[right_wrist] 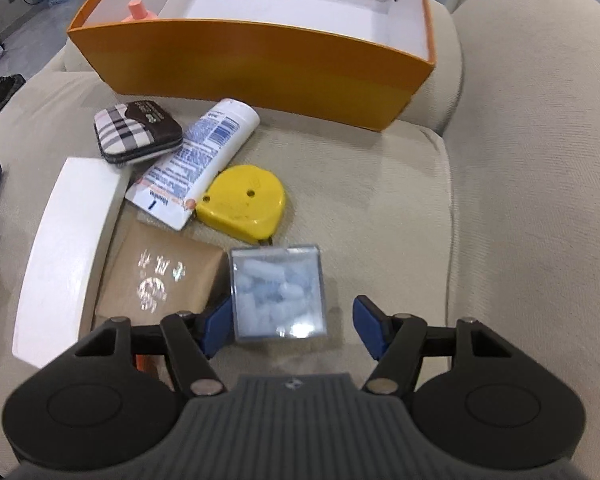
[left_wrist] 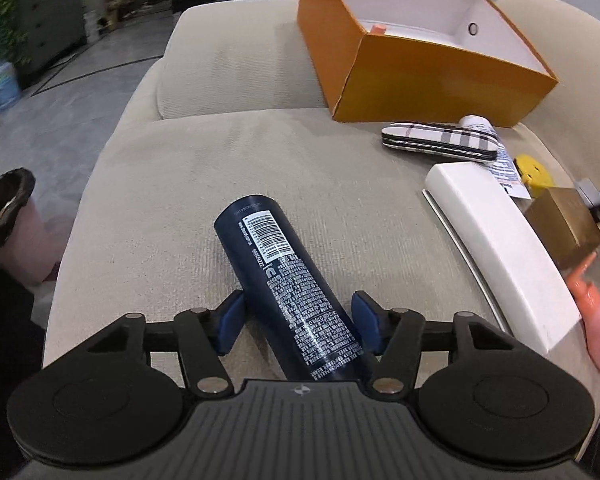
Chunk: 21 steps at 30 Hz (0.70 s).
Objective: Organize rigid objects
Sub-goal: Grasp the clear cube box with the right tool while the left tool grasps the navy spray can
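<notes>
On a beige sofa, a dark blue spray can (left_wrist: 288, 288) lies between the open fingers of my left gripper (left_wrist: 300, 326); neither pad visibly presses it. My right gripper (right_wrist: 294, 326) is open around a clear plastic box of white pieces (right_wrist: 278, 292), left pad next to its side, right pad apart. An open orange box (right_wrist: 256, 60) with a peach bottle (right_wrist: 138, 10) inside stands at the back; it also shows in the left wrist view (left_wrist: 420, 52).
Beside the clear box lie a yellow tape measure (right_wrist: 240, 200), a white tube (right_wrist: 196, 156), a plaid case (right_wrist: 136, 132), a brown box (right_wrist: 160, 280) and a long white case (right_wrist: 64, 252). A bin with a black bag (left_wrist: 8, 224) stands left of the sofa.
</notes>
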{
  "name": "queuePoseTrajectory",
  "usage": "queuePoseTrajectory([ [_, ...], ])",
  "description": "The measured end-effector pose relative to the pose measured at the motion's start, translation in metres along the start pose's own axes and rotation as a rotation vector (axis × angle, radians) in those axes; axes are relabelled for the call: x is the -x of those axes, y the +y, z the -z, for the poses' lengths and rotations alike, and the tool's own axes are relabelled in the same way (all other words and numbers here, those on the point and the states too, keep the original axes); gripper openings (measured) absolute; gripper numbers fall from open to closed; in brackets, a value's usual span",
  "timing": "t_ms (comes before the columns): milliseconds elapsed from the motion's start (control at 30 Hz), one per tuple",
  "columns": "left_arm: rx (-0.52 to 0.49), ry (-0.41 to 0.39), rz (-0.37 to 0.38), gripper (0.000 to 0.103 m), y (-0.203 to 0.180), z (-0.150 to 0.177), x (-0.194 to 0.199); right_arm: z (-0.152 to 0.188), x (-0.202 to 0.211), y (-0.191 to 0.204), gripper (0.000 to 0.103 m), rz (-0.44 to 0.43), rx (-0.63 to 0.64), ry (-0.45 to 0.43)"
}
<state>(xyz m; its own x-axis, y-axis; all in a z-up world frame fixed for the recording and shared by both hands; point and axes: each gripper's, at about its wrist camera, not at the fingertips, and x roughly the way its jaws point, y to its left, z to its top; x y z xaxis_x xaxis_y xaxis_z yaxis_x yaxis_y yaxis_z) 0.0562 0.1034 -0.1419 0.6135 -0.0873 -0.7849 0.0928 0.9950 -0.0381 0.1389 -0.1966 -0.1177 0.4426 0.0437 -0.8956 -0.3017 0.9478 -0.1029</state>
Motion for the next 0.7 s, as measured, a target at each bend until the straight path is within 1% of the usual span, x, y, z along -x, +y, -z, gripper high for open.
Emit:
queuePoseTrajectory([
  [33, 0.000, -0.007, 0.001, 0.073, 0.001, 0.001, -0.001, -0.001, -0.001, -0.001, 0.060, -0.003, -0.004, -0.005],
  [67, 0.003, -0.012, -0.001, 0.074, 0.003, 0.001, -0.002, -0.003, -0.003, -0.003, 0.055, -0.003, -0.009, -0.010],
  [100, 0.006, -0.019, -0.009, 0.077, 0.003, 0.001, -0.004, -0.004, -0.004, -0.005, 0.048, -0.006, -0.015, -0.012],
  [167, 0.019, -0.035, -0.027, 0.079, 0.002, 0.002, -0.006, -0.006, -0.006, -0.010, 0.048, -0.004, -0.031, -0.016],
  [233, 0.039, -0.051, -0.044, 0.079, 0.002, 0.001, -0.007, -0.008, -0.008, -0.017, 0.048, 0.009, -0.065, -0.039],
  [267, 0.046, -0.059, -0.052, 0.079, 0.001, 0.000, -0.009, -0.009, -0.009, -0.022, 0.048, 0.015, -0.092, -0.065],
  [333, 0.044, -0.068, -0.069, 0.080, -0.001, -0.006, -0.014, -0.012, -0.013, -0.031, 0.048, 0.016, -0.142, -0.108],
  [400, 0.031, -0.072, -0.080, 0.079, -0.003, -0.011, -0.018, -0.017, -0.019, -0.036, 0.046, 0.021, -0.185, -0.124],
  [467, 0.011, -0.076, -0.081, 0.076, -0.003, -0.013, -0.019, -0.021, -0.022, -0.037, 0.046, 0.015, -0.197, -0.137],
  [500, -0.003, -0.080, -0.078, 0.072, -0.004, -0.015, -0.020, -0.022, -0.023, -0.035, 0.046, 0.018, -0.193, -0.142],
  [567, -0.040, -0.086, -0.070, 0.062, -0.007, -0.015, -0.020, -0.023, -0.024, -0.030, 0.046, 0.032, -0.171, -0.151],
  [600, -0.063, -0.093, -0.059, 0.055, -0.009, -0.013, -0.019, -0.022, -0.024, -0.029, 0.047, 0.038, -0.161, -0.153],
  [700, -0.119, -0.113, -0.019, 0.052, -0.016, -0.005, -0.015, -0.019, -0.026, -0.027, 0.047, 0.049, -0.146, -0.153],
])
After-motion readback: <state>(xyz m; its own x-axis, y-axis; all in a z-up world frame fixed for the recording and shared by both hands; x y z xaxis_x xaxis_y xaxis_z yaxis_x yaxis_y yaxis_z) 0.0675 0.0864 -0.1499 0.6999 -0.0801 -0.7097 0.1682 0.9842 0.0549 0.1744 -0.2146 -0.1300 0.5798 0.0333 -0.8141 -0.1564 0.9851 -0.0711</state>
